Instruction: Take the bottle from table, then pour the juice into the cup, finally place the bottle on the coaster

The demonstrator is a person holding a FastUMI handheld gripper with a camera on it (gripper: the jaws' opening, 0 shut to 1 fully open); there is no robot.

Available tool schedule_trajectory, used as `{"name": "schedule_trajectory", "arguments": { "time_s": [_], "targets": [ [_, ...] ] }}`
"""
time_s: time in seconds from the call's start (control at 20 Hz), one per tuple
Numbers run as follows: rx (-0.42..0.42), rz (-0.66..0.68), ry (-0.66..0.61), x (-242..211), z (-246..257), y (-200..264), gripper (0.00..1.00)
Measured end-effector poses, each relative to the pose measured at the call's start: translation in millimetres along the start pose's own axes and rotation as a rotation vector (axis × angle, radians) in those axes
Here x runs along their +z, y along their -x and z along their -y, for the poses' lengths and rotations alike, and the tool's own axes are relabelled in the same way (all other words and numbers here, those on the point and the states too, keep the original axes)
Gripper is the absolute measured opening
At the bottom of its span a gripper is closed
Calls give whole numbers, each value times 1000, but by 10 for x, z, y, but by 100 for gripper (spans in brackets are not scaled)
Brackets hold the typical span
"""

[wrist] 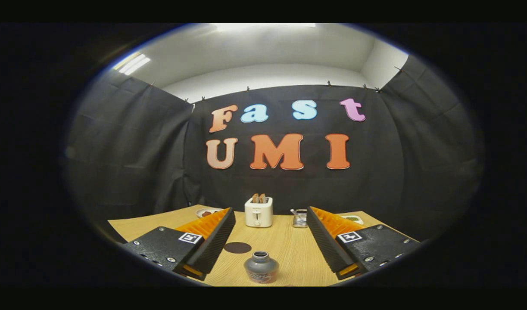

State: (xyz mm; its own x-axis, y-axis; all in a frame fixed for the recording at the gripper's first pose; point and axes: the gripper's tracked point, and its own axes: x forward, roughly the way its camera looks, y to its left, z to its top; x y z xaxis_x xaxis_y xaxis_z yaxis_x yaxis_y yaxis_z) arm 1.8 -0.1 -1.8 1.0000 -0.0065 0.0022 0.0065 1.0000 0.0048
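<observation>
Grey and squat, the bottle (261,267) stands upright with its mouth uncapped on the wooden tabletop (285,249), between the fingers of the tool (266,234) and nearer than their tips, touching neither; the tool is spread wide and grasps nothing. Just beside the bottle, toward the left finger, lies a dark round coaster (237,247), while a white toaster (258,212) and a small clear cup-like container (299,218) stand well beyond the fingertips against the booth wall. Judged risk: an off-centre closing would let one finger strike first and tip the open bottle, spilling juice.
</observation>
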Motion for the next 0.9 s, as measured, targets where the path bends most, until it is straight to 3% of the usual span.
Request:
{"name": "schedule_trajectory", "arguments": {
  "time_s": [0.9],
  "targets": [
    [9,-53,7,-280,-78,50,98]
  ]
}}
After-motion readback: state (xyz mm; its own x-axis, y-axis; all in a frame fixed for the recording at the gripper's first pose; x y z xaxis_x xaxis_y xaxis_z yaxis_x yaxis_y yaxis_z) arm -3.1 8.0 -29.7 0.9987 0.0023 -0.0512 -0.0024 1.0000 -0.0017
